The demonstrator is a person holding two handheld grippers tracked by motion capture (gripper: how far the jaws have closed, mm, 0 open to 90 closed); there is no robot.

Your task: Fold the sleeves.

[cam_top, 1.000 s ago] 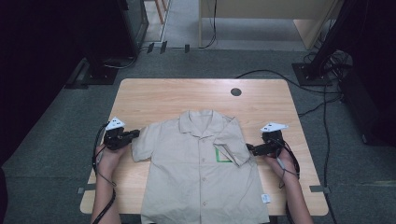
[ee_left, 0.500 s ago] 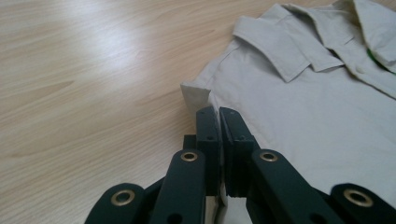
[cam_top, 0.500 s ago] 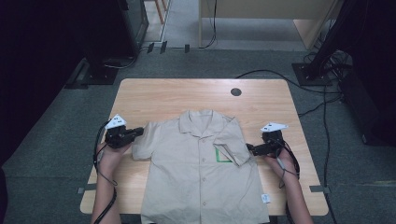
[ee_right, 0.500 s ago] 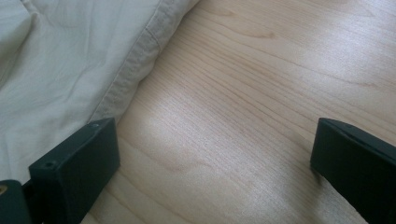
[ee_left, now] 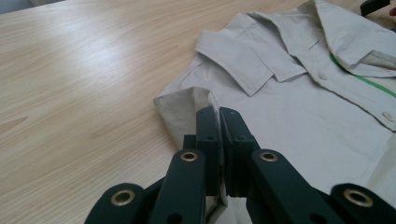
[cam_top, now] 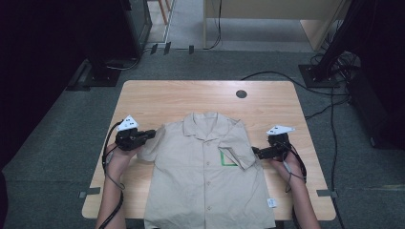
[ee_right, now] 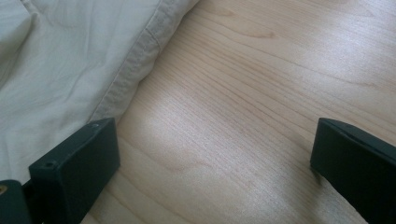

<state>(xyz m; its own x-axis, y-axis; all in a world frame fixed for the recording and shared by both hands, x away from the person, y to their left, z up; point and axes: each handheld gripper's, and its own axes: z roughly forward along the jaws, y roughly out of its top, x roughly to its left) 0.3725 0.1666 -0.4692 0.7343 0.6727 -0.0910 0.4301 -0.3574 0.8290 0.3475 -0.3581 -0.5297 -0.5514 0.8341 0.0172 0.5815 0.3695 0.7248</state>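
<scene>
A beige short-sleeved shirt (cam_top: 205,176) lies front up on the wooden table (cam_top: 191,95), collar toward the far side. My left gripper (cam_top: 152,134) is at the shirt's left sleeve (cam_top: 147,149). In the left gripper view its jaws (ee_left: 218,112) are shut, with the sleeve's (ee_left: 182,105) cloth pinched between them and raised off the wood. The other sleeve (cam_top: 241,145) lies folded in over the chest, beside a green-edged pocket (cam_top: 228,159). My right gripper (cam_top: 255,152) rests at that sleeve's outer edge, open. Bare wood shows between its jaws (ee_right: 215,144), and the shirt's hem (ee_right: 135,60) runs past its left jaw.
A round black grommet (cam_top: 241,94) sits in the table near the far edge. A small white tag (cam_top: 271,202) hangs at the shirt's lower right hem. Cables (cam_top: 329,119) run over the grey floor to the right of the table.
My left gripper has moved right and slightly up, drawing the left sleeve inward toward the shirt's body. The right gripper has stayed where it was.
</scene>
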